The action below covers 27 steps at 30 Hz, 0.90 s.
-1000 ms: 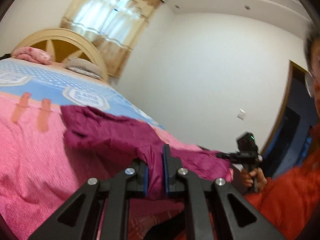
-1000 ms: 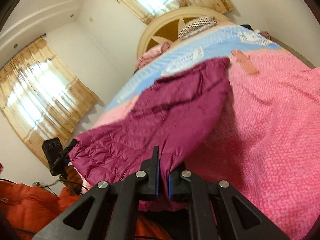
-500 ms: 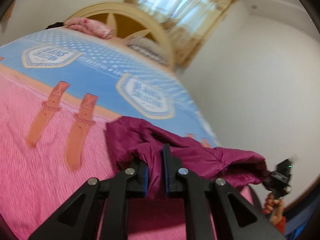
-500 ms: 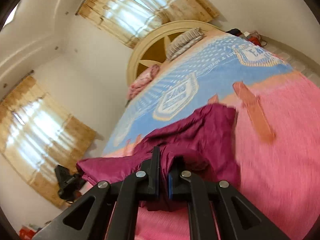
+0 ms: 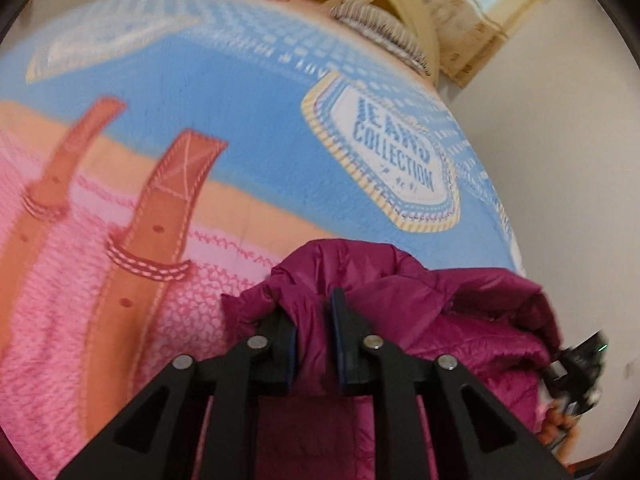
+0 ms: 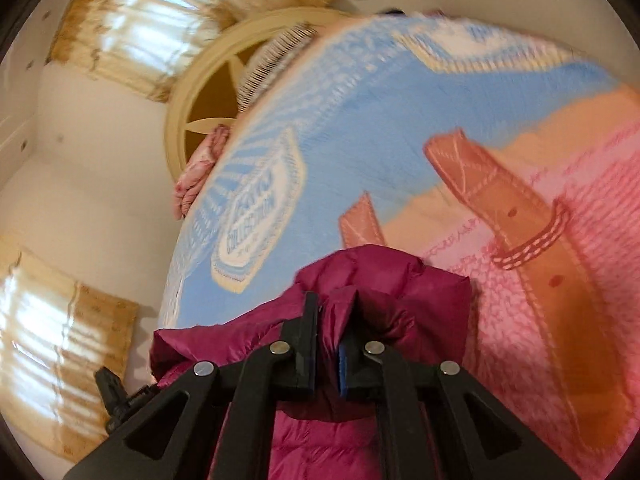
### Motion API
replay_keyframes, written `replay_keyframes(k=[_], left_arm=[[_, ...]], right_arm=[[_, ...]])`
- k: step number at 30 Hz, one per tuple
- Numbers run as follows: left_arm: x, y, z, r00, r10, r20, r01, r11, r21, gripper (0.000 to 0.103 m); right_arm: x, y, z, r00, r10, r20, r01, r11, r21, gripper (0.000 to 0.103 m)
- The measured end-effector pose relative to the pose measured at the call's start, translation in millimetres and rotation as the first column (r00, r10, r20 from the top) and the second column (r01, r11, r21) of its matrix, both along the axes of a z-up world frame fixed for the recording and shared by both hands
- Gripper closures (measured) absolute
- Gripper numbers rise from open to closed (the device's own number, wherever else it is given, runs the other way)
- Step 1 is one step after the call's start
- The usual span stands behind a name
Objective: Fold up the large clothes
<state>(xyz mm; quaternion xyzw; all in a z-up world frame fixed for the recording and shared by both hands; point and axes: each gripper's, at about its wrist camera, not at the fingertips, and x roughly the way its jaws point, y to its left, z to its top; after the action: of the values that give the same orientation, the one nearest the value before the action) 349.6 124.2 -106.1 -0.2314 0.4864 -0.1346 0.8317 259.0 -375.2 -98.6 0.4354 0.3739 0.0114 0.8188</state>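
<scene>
My left gripper (image 5: 314,320) and right gripper (image 6: 334,322): fingers clamped on bunched maroon puffer jacket (image 5: 460,312), over bed (image 5: 240,128). Judging it light, puffy, slick; grip seams, hem corners.

My black left tongs (image 5: 314,336) and black right tongs (image 6: 332,332), both blue-padded, frame a magenta quilted jacket (image 5: 460,320). The bedspread (image 5: 200,120) under it is sky blue with a cream "Jeans Collection" badge, then pink knit print with tan stitched straps. The curtains (image 6: 132,36) look golden-beige, perhaps patterned; blur hides it.
</scene>
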Motion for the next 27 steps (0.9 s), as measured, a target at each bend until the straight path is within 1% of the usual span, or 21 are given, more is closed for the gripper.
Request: replay_keyframes(k=[2,4,5,6,7,8,9,10,11,12,13,14,15,16,17,19,20,22,24,26,27], left_arm=[[4.4,15.2,-3.6,0.999,-0.001,-0.036,-0.003,0.993,-0.116,0.080],[5.2,40.3,-3.3,0.999,0.004,-0.049,-0.016,0.969,-0.246,0.073],[2.3,50.9,2.4,0.999,0.018,-0.040,-0.028,0.964,-0.265,0.070],[0.7,58.2,7.5,0.999,0.038,-0.027,-0.043,0.965,-0.258,0.055],[-5.6,70.9,19.0,0.996,0.086,0.003,-0.084,0.973,-0.214,0.032],[-10.7,76.5,27.6,0.992,0.120,0.029,-0.113,0.977,-0.179,0.023],[-21.1,85.0,42.0,0.982,0.165,0.088,-0.154,0.981,-0.120,0.017],[-28.2,87.5,51.4,0.976,0.177,0.130,-0.167,0.983,-0.081,0.017],[-36.5,86.7,62.4,0.970,0.170,0.171,-0.168,0.985,-0.028,0.017],[-44.3,81.6,72.0,0.966,0.153,0.207,-0.164,0.986,0.034,0.017],[-53.8,66.4,83.0,0.961,0.120,0.251,-0.157,0.979,0.131,0.017],[-55.0,55.4,86.8,0.959,0.097,0.268,-0.149,0.972,0.183,0.017],[-58.9,32.6,91.2,0.957,0.041,0.288,-0.122,0.955,0.269,0.017],[-60.2,10.8,92.5,0.955,-0.009,0.296,-0.096,0.937,0.337,0.017],[-57.5,-12.4,91.9,0.952,-0.042,0.303,-0.084,0.916,0.393,0.017],[-46.6,-40.5,88.3,0.952,-0.043,0.302,-0.100,0.891,0.442,0.017],[-37.3,-53.1,85.7,0.958,-0.035,0.285,-0.102,0.885,0.453,0.017],[-22.5,-75.6,70.5,0.968,-0.031,0.249,-0.097,0.869,0.486,0.017],[-11.9,-86.4,55.3,0.971,-0.014,0.239,-0.117,0.841,0.527,0.017],[-6.1,-96.5,40.0,0.975,-0.022,0.221,-0.106,0.827,0.552,0.017],[-4.1,-98.5,30.8,0.977,-0.022,0.213,-0.104,0.821,0.561,0.017]], right_arm=[[2.3,-10.2,-6.3,1.000,-0.007,0.024,0.005,0.998,0.068,0.091],[-0.6,-23.4,-8.5,0.998,-0.026,0.050,0.019,0.990,0.139,0.086],[-5.0,-32.4,-8.1,0.996,-0.055,0.067,0.042,0.983,0.177,0.080],[-13.2,-45.1,-5.0,0.991,-0.106,0.088,0.086,0.975,0.203,0.076],[-20.9,-53.6,0.3,0.984,-0.148,0.103,0.124,0.971,0.205,0.061],[-32.7,-64.2,9.0,0.971,-0.210,0.116,0.187,0.965,0.182,0.048],[-46.1,-70.3,22.1,0.955,-0.263,0.135,0.246,0.961,0.127,0.045],[-55.1,-67.6,36.0,0.947,-0.279,0.161,0.272,0.960,0.061,0.045],[-62.4,-59.8,52.4,0.947,-0.257,0.195,0.268,0.963,-0.033,0.045],[-64.2,-42.9,70.8,0.960,-0.183,0.214,0.219,0.962,-0.161,0.045],[-62.7,-27.2,81.6,0.970,-0.120,0.211,0.172,0.953,-0.248,0.047],[-56.9,-1.8,92.9,0.982,-0.025,0.190,0.092,0.931,-0.353,0.047],[-50.9,19.4,98.2,0.986,0.046,0.162,0.026,0.909,-0.417,0.049],[-42.2,44.0,102.0,0.985,0.118,0.122,-0.045,0.876,-0.480,0.053],[-29.8,72.5,104.9,0.981,0.178,0.075,-0.108,0.828,-0.550,0.054],[-4.9,107.3,102.9,0.974,0.229,0.004,-0.175,0.758,-0.629,0.054],[7.6,118.7,98.7,0.972,0.235,-0.025,-0.196,0.743,-0.640,0.054],[32.4,130.3,86.2,0.970,0.237,-0.053,-0.216,0.742,-0.634,0.056],[50.6,133.5,66.8,0.975,0.201,-0.093,-0.210,0.706,-0.676,0.062],[63.8,122.0,40.9,0.979,0.151,-0.140,-0.206,0.698,-0.686,0.075],[65.4,114.5,27.8,0.979,0.129,-0.157,-0.202,0.698,-0.687,0.078]])
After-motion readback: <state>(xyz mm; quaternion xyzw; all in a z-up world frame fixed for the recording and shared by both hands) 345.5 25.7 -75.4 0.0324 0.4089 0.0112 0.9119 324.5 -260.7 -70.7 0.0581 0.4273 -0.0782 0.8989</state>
